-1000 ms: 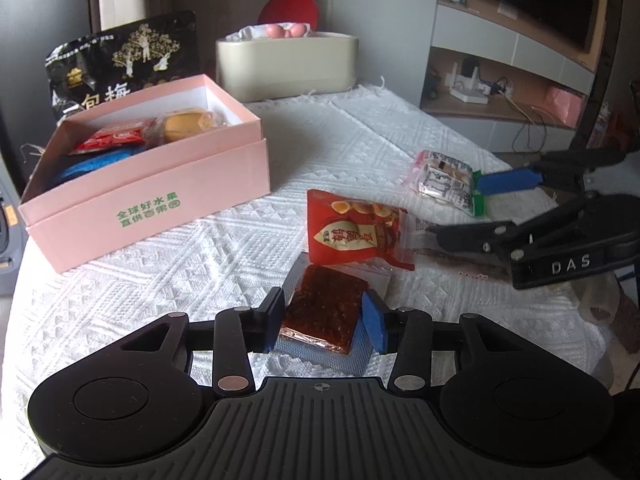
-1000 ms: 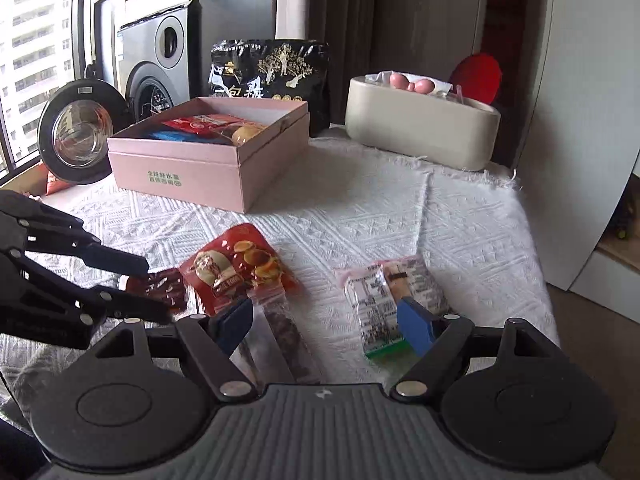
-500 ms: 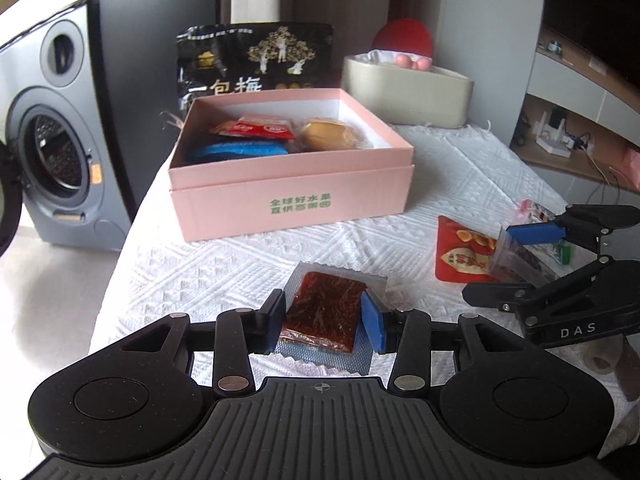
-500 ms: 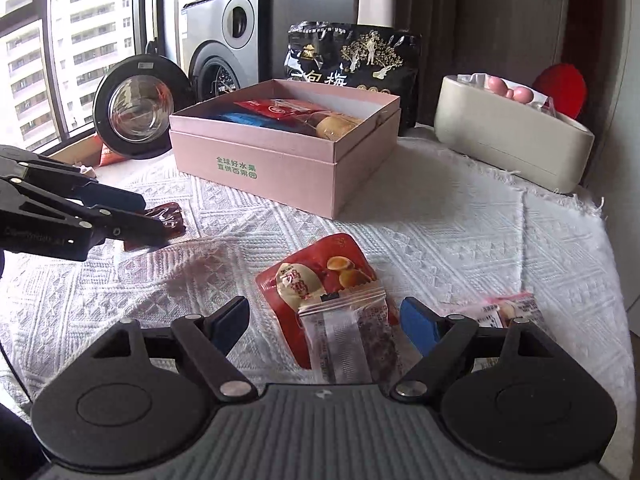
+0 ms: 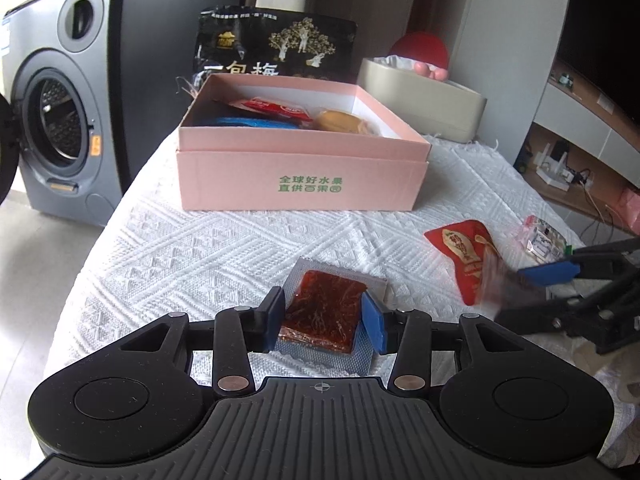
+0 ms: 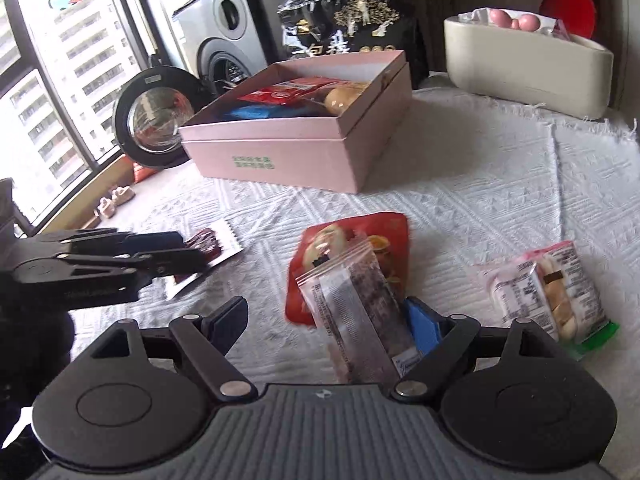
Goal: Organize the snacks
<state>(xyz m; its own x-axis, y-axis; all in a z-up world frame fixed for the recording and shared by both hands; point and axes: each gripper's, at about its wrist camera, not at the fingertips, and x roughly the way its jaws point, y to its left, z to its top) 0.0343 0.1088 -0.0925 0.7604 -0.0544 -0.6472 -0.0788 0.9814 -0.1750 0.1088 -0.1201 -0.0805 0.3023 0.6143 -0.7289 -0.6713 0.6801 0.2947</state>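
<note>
Since the earlier frames, the left hand-held gripper (image 5: 323,323) has been carried closer to the pink box (image 5: 300,178), which is now seen larger and nearly straight ahead, while the right hand-held gripper (image 6: 326,320) has been brought in over the clear zip packet (image 6: 356,308).

A dark red spicy strip packet (image 5: 322,318) with a silver backing is clamped between the blue pads (image 5: 374,324) of the left hand-held gripper, and is held above the white woven cloth of the counter (image 5: 200,248), short of the box.

The right hand-held gripper is spread wide. The clear zip packet stands tilted against its right pad (image 6: 420,326), with the left pad well apart from it; whether the packet is actually pinched cannot be told, and its outline is blurred.

Behind the zip packet a red snack pouch (image 6: 360,236) lies flat on the cloth, and a pink-and-green wrapped biscuit pack (image 6: 548,284) lies just to the right.

The pink box stands open, with a red packet (image 5: 276,110), a blue packet (image 5: 248,122) and a wrapped yellow cake (image 5: 344,122) inside. A black bag (image 5: 276,46) stands behind the box, and a cream bin (image 6: 524,68) stands farther right.
</note>
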